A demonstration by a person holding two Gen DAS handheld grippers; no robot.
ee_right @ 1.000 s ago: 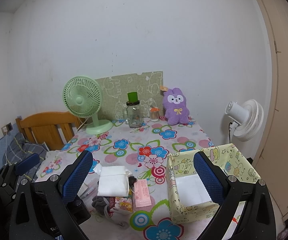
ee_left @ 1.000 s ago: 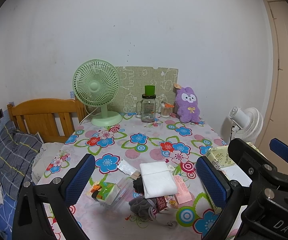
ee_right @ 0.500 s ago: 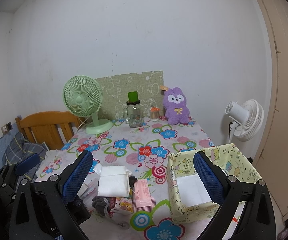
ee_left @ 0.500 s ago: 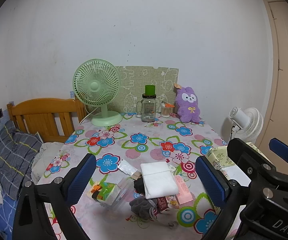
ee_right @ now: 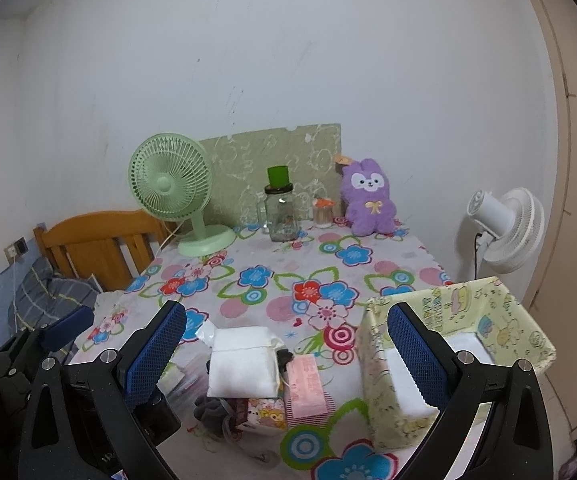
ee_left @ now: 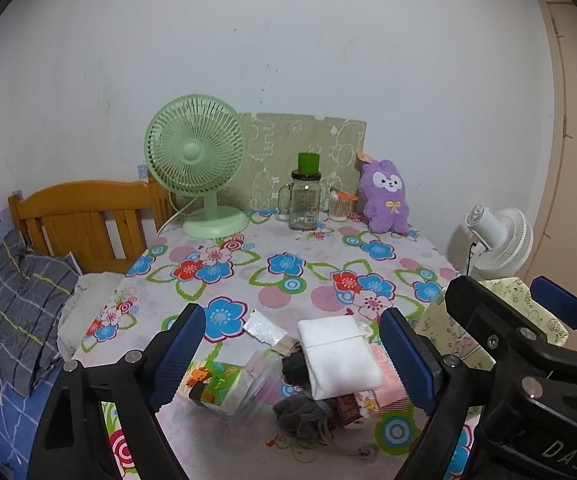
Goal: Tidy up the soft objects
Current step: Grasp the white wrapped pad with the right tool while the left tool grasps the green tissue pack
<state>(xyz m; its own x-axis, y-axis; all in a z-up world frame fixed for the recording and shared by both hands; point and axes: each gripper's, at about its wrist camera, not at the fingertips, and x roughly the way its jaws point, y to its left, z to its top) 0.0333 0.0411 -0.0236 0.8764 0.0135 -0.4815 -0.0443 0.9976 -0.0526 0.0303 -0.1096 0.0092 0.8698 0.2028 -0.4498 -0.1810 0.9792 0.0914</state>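
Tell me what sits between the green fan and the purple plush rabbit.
A glass jar with a green cup on top, then a small orange-lidded container, in both views.

Floral-cloth table (ee_left: 296, 276), green fan (ee_left: 196, 160), glass jar (ee_left: 305, 204), purple plush (ee_left: 386, 196)

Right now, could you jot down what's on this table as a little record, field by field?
surface: table with flowered cloth
near pile: white pouch on top, pink packet, grey cloth, green carton
container: yellow patterned box, right of the pile, open
back row: green fan, glass jar, purple plush
left gripper: jaws closing, nothing gripped
right gripper: open, holding nothing
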